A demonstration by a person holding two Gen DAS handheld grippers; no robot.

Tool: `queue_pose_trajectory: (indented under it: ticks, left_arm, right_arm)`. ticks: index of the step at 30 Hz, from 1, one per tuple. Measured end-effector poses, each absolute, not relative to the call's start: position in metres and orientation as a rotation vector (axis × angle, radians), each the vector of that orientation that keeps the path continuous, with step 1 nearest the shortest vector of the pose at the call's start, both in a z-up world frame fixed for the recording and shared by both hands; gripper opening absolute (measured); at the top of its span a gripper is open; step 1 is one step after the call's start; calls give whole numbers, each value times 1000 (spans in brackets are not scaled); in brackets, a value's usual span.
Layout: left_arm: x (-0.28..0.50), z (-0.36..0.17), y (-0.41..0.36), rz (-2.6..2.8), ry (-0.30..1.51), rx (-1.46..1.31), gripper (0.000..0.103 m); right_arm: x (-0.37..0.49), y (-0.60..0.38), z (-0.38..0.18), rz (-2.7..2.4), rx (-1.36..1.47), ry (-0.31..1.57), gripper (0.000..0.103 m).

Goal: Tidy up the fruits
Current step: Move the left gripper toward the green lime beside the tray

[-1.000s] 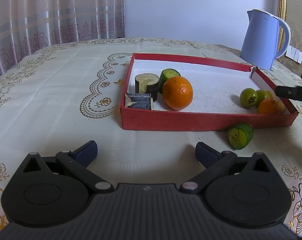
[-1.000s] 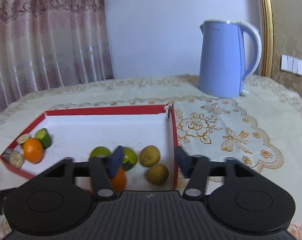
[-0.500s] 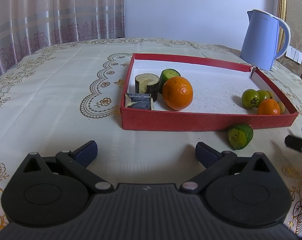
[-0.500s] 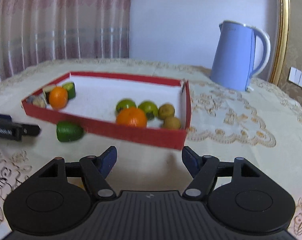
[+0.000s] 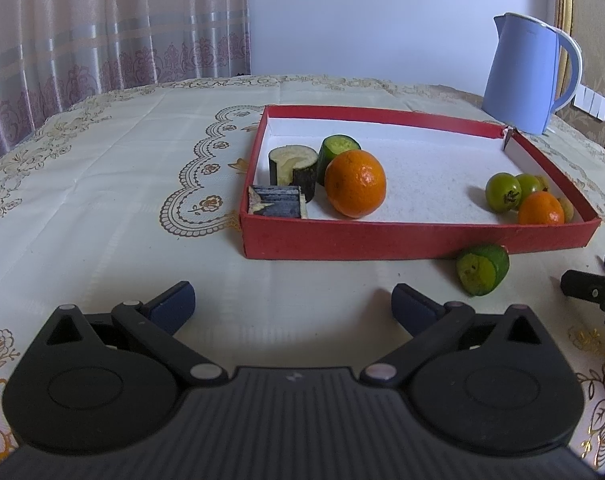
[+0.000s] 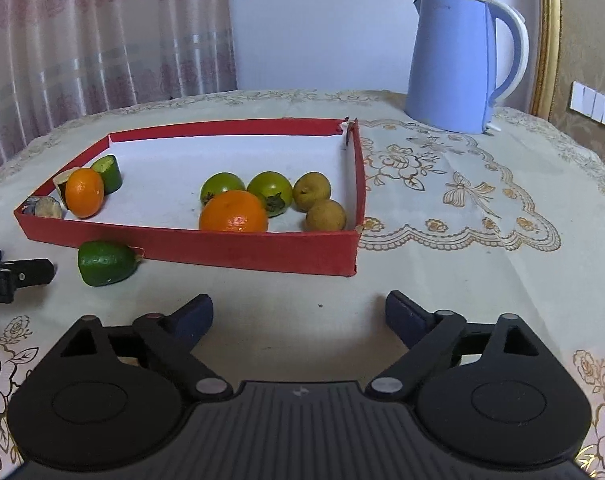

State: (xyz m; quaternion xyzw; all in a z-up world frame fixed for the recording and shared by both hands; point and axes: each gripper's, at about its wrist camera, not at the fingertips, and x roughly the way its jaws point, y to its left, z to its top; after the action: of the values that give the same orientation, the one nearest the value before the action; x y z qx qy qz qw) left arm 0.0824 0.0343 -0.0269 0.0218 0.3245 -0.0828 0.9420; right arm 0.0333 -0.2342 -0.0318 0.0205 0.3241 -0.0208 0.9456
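1. Left black two-finger gripper (image 5: 292,300): jaws apart, empty, over cream embroidered tablecloth (image 5: 102,184).
2. Right black two-finger gripper (image 6: 298,308): jaws just opened wider, nothing between.
3. Green cut cucumber chunk (image 6: 106,263) on cloth, touching shallow red cardboard tray (image 6: 242,250) front wall, outside.
4. Oranges, green fruits inside tray.

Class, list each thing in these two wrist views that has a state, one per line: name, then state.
Left gripper: open, empty.
Right gripper: open, empty, jaws just widened.
Red box: lidless, holding fruit and cut pieces.
Green piece: outside the box, on the cloth.
Oranges: whole, in the box.
Kettle: upright, lid down.
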Motion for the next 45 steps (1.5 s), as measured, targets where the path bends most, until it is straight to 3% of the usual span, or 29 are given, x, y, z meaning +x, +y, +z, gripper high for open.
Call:
queue_pose_trajectory:
  ticks: [14, 43, 45]
  left_arm:
    - [75, -9, 9, -173, 663, -69, 103]
    - [89, -21, -57, -217, 700, 48, 103]
    - [88, -21, -58, -227, 696, 47, 99]
  right_arm:
    - [33, -233, -31, -43, 37, 662, 94]
    - [33, -234, -32, -43, 37, 660, 95]
    - [33, -234, -32, -43, 36, 660, 95]
